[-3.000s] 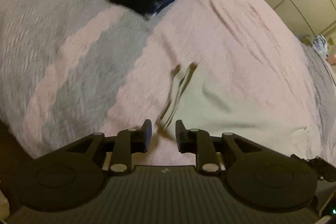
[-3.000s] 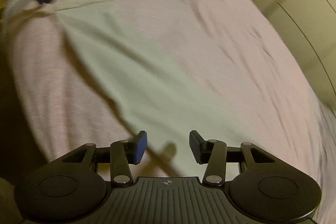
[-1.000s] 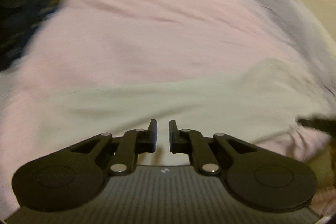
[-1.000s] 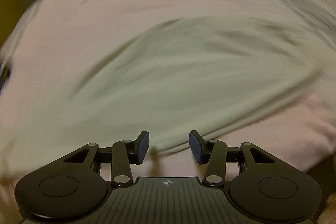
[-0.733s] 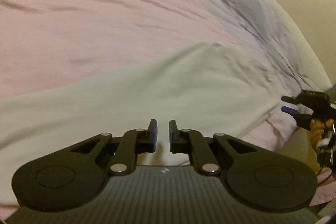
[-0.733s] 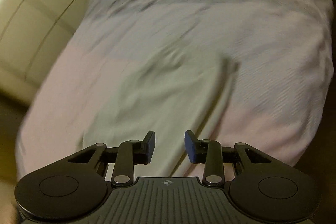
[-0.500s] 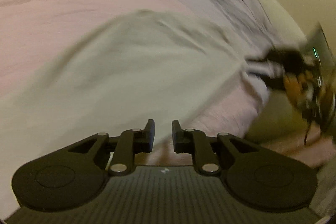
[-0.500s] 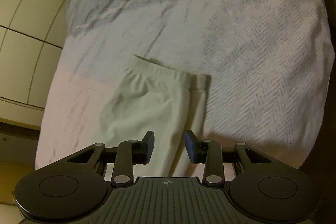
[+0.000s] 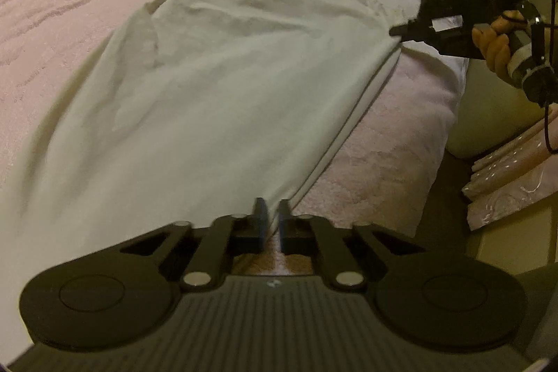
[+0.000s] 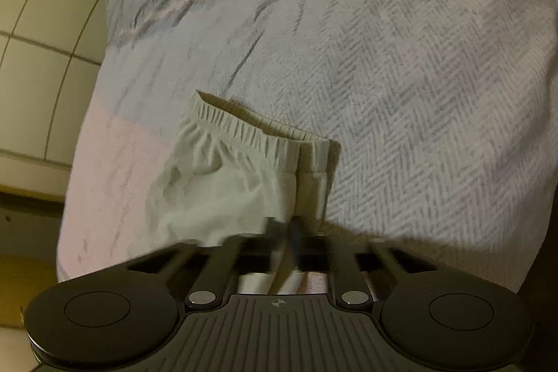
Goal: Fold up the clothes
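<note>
Pink/grey blanket (image 9: 380, 169) w/ pale pants (image 9: 209, 86) spread; left gripper (image 9: 270, 215) & right gripper (image 10: 284, 232) jaws both clamp pants edge.

I am leaning over a bed whose pink and grey herringbone blanket (image 10: 418, 65) is lying rumpled under dim, warm light. Cream panelled cupboard doors (image 10: 42, 33) are standing beside it, and a folded pink cloth (image 9: 509, 176) is lying beside the bed.
</note>
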Motion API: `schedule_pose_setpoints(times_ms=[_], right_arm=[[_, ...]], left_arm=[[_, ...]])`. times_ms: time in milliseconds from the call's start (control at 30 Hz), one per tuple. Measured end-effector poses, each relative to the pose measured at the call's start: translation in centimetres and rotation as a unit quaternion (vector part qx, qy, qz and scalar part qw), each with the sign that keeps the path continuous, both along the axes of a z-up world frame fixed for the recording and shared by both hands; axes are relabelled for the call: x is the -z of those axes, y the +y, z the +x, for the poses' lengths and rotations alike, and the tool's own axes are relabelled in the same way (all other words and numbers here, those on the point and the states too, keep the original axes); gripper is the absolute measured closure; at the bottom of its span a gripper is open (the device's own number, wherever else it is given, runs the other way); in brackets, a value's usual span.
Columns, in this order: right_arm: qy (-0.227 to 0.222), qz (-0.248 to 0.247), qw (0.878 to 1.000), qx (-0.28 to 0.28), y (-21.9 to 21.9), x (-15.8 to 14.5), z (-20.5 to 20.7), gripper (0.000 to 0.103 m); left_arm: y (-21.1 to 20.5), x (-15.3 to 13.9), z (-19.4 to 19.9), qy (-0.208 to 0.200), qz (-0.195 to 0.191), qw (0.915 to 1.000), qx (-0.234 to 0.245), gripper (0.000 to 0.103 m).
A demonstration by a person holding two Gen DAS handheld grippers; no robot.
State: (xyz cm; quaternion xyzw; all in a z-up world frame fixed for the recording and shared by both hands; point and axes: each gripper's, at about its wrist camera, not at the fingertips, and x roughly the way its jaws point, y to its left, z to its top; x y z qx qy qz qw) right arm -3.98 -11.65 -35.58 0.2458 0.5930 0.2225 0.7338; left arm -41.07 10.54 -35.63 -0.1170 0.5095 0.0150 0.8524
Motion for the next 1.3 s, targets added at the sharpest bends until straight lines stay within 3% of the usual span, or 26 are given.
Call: schedule_pose_setpoints(times_ms=[267,500,567,600,633,767,867,967,1100,1167,1200,1233,1300], right_arm=[[-0.063,-0.028,0.997,-0.041,-0.5,-2.3,-0.7,0.103],[-0.053,-0.09,0.992,-0.068,1.7,-0.3,0.2,0.103],[-0.062,-0.093,0.991,-0.077,2.6,-0.5,1.0,0.082],[-0.066,-0.095,0.99,-0.082,3.1,-0.7,1.3,0.062],[-0.071,-0.096,0.989,-0.086,3.6,-0.8,1.7,0.055],[-0.089,-0.103,0.985,-0.105,5.4,-1.4,3.2,0.054],[-0.102,-0.107,0.982,-0.119,6.8,-1.8,4.4,0.054],[-0.116,-0.112,0.978,-0.133,8.2,-2.2,5.5,0.054],[-0.132,-0.116,0.973,-0.15,9.8,-2.6,7.0,0.054],[-0.128,-0.104,0.975,-0.147,9.5,-2.1,7.3,0.055],[-0.126,-0.098,0.976,-0.145,9.4,-1.8,7.5,0.08],[-0.124,-0.092,0.978,-0.143,9.3,-1.5,7.7,0.101],[-0.12,-0.08,0.98,-0.14,9.0,-1.0,8.1,0.102]], left_arm=[[1.1,-0.1,-1.1,-0.021,-0.05,0.998,-0.033,0.103],[2.1,1.5,-0.4,0.011,-0.08,0.9955,-0.049,0.103],[2.8,0.7,-0.7,0.011,-0.097,0.994,-0.048,0.101],[3.4,0.1,-1.0,0.009,-0.105,0.9932,-0.05,0.098],[4.1,-0.5,-1.2,0.003,-0.113,0.992,-0.056,0.096],[9.2,-3.0,-1.2,-0.048,-0.12,0.9824,-0.134,0.091],[13.6,-3.5,0.3,-0.088,-0.113,0.9693,-0.2,0.089],[16.7,-2.8,2.4,-0.109,-0.106,0.9597,-0.236,0.078],[18.3,-0.5,5.2,-0.101,-0.132,0.9615,-0.219,0.076],[18.9,0.8,6.6,-0.094,-0.147,0.9631,-0.205,0.082],[19.2,1.5,7.3,-0.091,-0.155,0.9637,-0.198,0.098],[19.4,2.1,7.8,-0.088,-0.162,0.9641,-0.191,0.103],[19.2,3.1,8.3,-0.084,-0.169,0.9654,-0.18,0.103]])
